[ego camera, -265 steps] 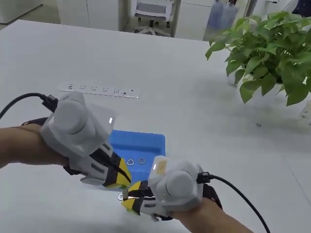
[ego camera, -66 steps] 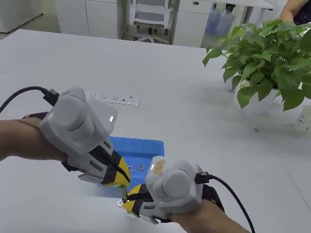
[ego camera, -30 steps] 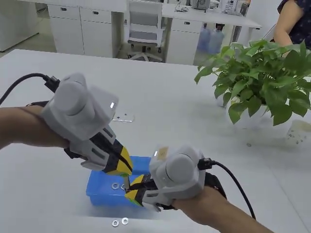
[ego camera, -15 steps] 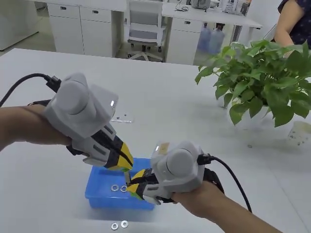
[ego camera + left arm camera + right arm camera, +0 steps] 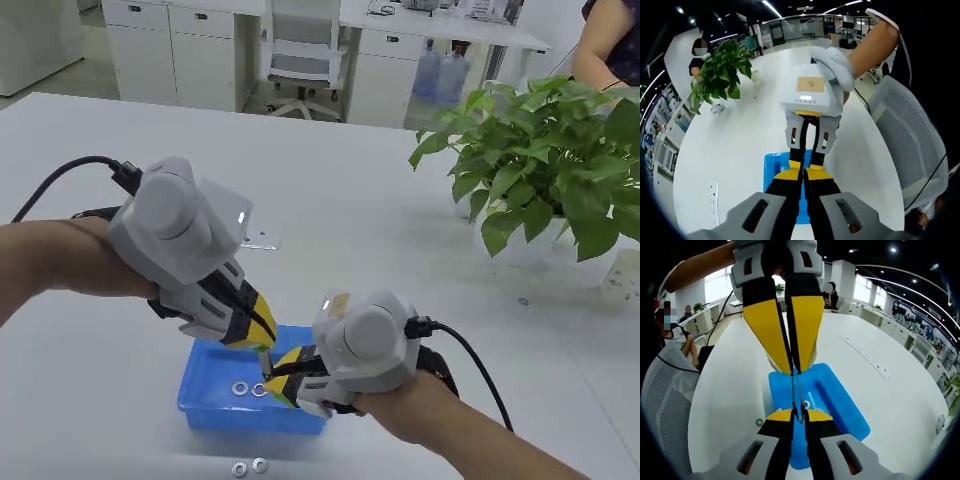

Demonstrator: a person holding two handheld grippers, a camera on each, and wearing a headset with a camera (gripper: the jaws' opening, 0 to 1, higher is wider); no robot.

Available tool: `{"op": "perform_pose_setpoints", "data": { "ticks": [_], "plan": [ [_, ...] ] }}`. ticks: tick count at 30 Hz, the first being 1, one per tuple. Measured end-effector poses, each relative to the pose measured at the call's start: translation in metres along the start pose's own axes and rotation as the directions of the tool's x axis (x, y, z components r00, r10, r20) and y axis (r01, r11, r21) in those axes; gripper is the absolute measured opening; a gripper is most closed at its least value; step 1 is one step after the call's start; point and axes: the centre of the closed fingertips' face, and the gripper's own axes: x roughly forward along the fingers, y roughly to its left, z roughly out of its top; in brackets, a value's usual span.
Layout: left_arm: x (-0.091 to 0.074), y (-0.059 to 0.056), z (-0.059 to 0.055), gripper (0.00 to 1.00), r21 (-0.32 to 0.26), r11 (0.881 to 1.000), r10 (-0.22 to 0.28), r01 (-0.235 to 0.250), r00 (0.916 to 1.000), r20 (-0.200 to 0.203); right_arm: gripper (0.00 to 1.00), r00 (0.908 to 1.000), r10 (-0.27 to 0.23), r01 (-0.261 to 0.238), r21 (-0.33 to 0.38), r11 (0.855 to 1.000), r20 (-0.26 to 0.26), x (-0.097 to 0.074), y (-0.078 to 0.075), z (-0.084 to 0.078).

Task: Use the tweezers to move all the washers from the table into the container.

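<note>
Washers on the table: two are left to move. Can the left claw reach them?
Probably yes: the washers lie uncovered on the table beside the container, and the left claw, shut on the tweezers, hangs over it close by.

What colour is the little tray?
Blue. The tray shows best in the head view.

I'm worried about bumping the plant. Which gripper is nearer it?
Right. The right gripper is over the container, left of the plant; the left gripper is farther left.
</note>
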Motion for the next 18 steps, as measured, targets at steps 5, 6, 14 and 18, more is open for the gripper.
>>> {"op": "perform_pose_setpoints", "data": {
  "ticks": [5, 6, 14, 18],
  "plan": [
    [0.005, 0.003, -0.005, 0.05, 0.002, 1.000, -0.003, 0.003, 1.0000, -0.009, 0.10, 1.0000, 0.003, -0.003, 0.005, 1.000, -0.009, 0.005, -0.003, -0.005],
    [0.006, 0.004, -0.006, 0.05, 0.000, 1.000, -0.003, 0.003, 0.9999, -0.011, 0.10, 0.9999, 0.005, -0.005, 0.009, 1.000, -0.011, 0.006, -0.004, -0.006],
    [0.016, 0.011, -0.012, 0.05, -0.014, 1.000, -0.011, 0.011, 0.9999, -0.011, 0.10, 0.9996, 0.011, -0.010, 0.023, 1.000, -0.025, 0.014, -0.010, -0.014],
    [0.020, 0.012, -0.016, 0.05, -0.022, 1.000, -0.016, 0.015, 0.9998, -0.010, 0.10, 0.9993, 0.013, -0.011, 0.033, 0.999, -0.034, 0.017, -0.013, -0.018]
  ]
}}
